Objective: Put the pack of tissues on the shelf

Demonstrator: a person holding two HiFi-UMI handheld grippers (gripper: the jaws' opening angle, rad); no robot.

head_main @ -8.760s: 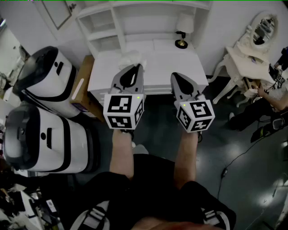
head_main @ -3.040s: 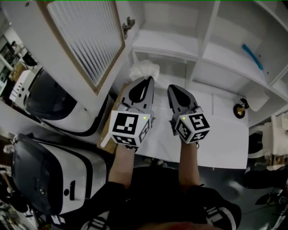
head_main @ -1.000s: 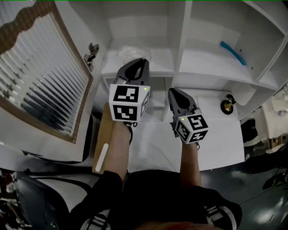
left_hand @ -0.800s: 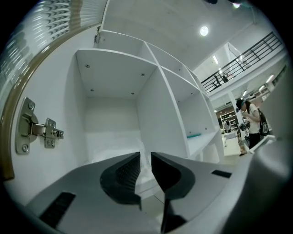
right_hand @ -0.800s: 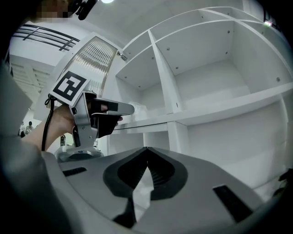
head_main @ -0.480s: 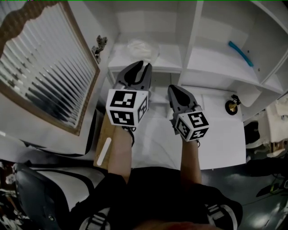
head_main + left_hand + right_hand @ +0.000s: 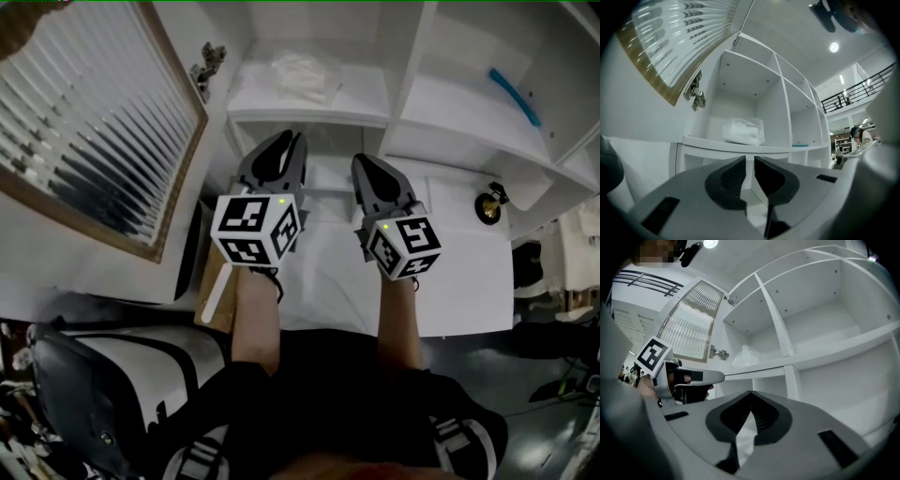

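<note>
The pack [image 7: 302, 75] lay on the shelf [image 7: 364, 97], in the leftmost compartment, set back from the board's front edge and roughly midway across its width. It was held by nothing. The left hand-held gripper [image 7: 296, 141] was placed in front of and below that front edge, clear of the pack. In the left gripper view the pack [image 7: 743, 131] was seen above the jaw tips and a little left of the gap between them. The jaws of the left hand-held gripper [image 7: 749, 161] were parted by a narrow gap, and nothing was caught between them.

The right hand-held gripper [image 7: 364, 164] was held just beside the left one, lower and over the worktop [image 7: 450, 281], well apart from the pack. In its own view its jaws [image 7: 750, 393] were seen with the tips pressed together and nothing gripped.

Both forearms were stretched forward side by side, with the two hand-held grippers pointed at the shelf and their marker cubes turned toward the head camera. From the right gripper view the left hand-held gripper [image 7: 721, 377] was seen level, aimed under the board that carried the pack [image 7: 746, 355]. A slatted door [image 7: 94, 122] was swung open at the shelf's left edge.
</note>
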